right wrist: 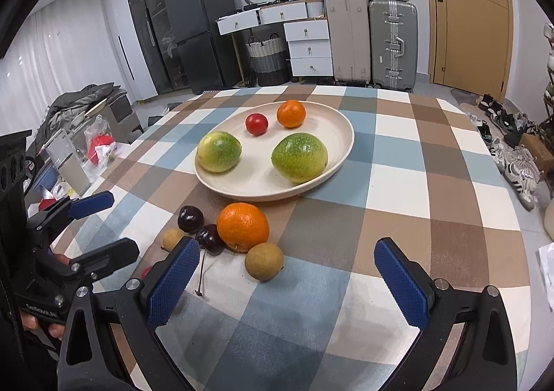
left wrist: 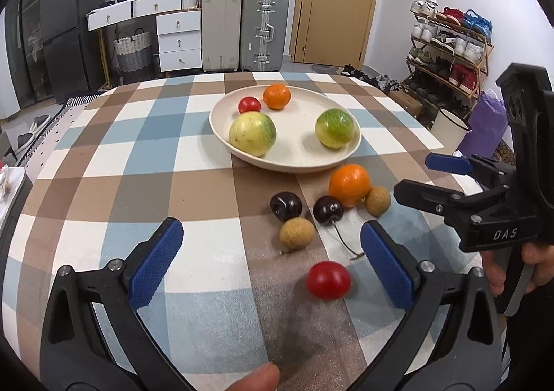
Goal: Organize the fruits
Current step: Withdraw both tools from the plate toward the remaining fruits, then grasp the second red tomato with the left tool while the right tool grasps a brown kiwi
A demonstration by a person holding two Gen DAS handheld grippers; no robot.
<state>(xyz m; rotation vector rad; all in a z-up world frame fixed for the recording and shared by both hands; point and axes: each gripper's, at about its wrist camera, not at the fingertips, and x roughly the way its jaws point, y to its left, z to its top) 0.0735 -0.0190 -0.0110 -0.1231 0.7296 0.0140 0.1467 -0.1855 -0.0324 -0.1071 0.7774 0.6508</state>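
Hovering wide open over a checked tablecloth (left wrist: 104,155), the left gripper (left wrist: 271,261) frames a cherry tomato (left wrist: 328,279) while the right gripper (right wrist: 287,282), equally wide, faces a longan (right wrist: 264,261) and orange (right wrist: 243,226) near the plate (right wrist: 332,162).

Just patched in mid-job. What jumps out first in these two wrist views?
The cream plate mid-table grabs the eye: it holds two green-yellow fruits, a small orange and a red cherry tomato. Just in front of it, loose on the checked tablecloth, cluster a bigger orange, two dark cherries and two tan longans. Another red cherry tomato lies between the open left gripper fingers.
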